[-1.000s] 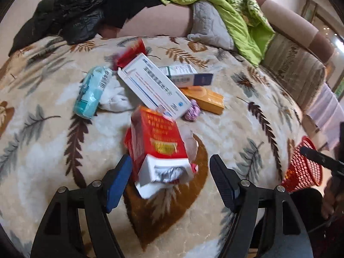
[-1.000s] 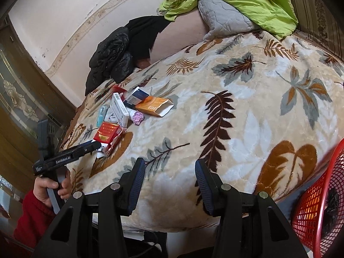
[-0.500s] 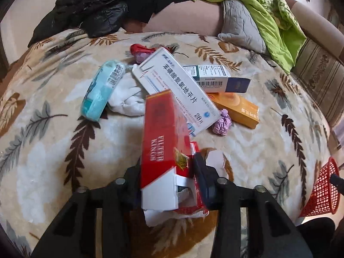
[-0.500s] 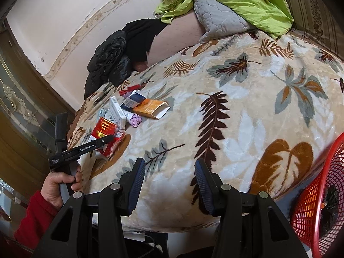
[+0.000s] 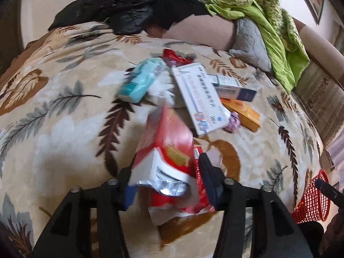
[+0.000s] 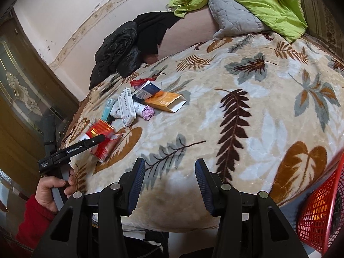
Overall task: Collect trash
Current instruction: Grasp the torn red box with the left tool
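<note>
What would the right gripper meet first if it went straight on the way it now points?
Most likely the leaf-patterned blanket. The right gripper stands open with nothing between its jaws, and it points down at a bare stretch of the bed. The trash pile lies off to its left. Depth is hard to judge here.

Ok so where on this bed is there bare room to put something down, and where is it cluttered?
Free: the wide stretch of leaf-print blanket between the orange box and the red basket, and the part in front of the right gripper. Crowded: the far-left cluster around the white box, teal packet and red carton.
</note>
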A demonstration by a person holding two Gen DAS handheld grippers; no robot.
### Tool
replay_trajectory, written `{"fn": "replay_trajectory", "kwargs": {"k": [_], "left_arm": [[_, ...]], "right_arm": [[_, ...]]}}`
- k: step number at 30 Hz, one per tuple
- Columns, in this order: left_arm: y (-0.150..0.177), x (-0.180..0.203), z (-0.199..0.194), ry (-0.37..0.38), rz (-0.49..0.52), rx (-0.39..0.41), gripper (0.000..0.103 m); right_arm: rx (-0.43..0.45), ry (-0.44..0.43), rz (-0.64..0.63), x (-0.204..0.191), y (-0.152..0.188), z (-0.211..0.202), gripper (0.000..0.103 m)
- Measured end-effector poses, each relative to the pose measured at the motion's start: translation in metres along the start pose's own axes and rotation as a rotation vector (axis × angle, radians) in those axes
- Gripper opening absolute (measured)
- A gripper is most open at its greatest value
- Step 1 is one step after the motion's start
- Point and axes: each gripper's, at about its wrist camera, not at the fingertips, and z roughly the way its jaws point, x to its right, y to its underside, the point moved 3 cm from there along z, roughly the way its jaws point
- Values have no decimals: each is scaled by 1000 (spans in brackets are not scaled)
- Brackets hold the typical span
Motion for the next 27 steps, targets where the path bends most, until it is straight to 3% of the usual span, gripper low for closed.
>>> {"fn": "replay_trajectory", "kwargs": {"k": [7, 11, 14, 16, 18, 19, 23, 27], "left_arm": [[-11, -12, 17, -2, -32, -4, 56], [-14, -13, 27, 7, -63, -25, 34], [-12, -13, 24, 44, -80, -27, 31], [-11, -17, 19, 65, -107, -24, 33], [-8, -23, 13, 95, -153, -20, 62], [-8, -25, 9, 108, -167, -13, 65], [-10, -38, 6, 157, -254, 3, 67], [-15, -60, 18, 183, -405, 5, 65]], "right_arm": [[1, 15, 4, 2, 1, -1, 52], [-1, 21, 12, 5, 0, -2, 52], [0, 23, 15, 6, 0, -3, 52], [0, 20, 17, 6, 0, -3, 52], [-1, 14, 22, 6, 0, -3, 52], [-2, 11, 23, 6, 0, -2, 52], [-5, 6, 16, 3, 0, -1, 52], [-8, 14, 1, 0, 1, 0, 52]]}}
